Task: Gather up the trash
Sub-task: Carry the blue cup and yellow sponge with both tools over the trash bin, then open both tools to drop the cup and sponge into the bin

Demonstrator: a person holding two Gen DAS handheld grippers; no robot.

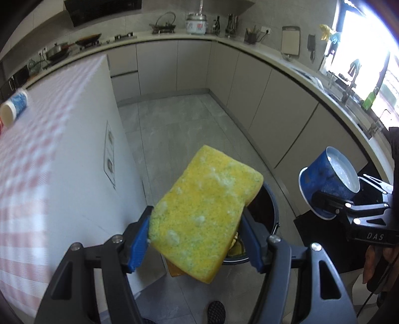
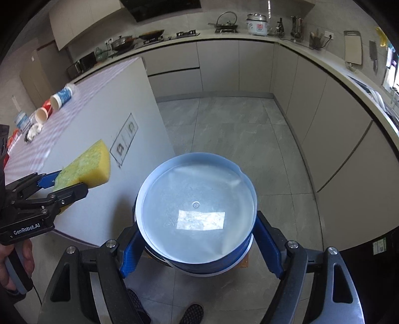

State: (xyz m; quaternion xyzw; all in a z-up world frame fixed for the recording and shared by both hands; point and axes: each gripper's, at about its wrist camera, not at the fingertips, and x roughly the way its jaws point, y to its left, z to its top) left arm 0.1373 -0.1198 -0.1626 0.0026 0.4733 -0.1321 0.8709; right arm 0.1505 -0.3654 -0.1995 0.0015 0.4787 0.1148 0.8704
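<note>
Above the bin (image 1: pixel 264 219), my left gripper (image 1: pixel 197 234) clamps the sponge (image 1: pixel 207 211), my right gripper (image 2: pixel 197 246) the blue bowl (image 2: pixel 197 214); centre before releasing.

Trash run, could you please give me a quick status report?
Left gripper shut on yellow sponge, right gripper shut on blue paper bowl. Dark bin sits just beneath the sponge. Nothing in the way.

**A home kitchen**

A long counter (image 2: pixel 249 38) curves along the far and right walls over plain grey cabinets (image 2: pixel 219 67). On it stand a rice cooker (image 2: pixel 257 24), a kettle (image 2: pixel 226 21), pans (image 2: pixel 124 42) and a cutting board (image 2: pixel 353 48). A sink tap (image 1: pixel 349 87) sits under the bright window (image 1: pixel 369 49) at right.
</note>
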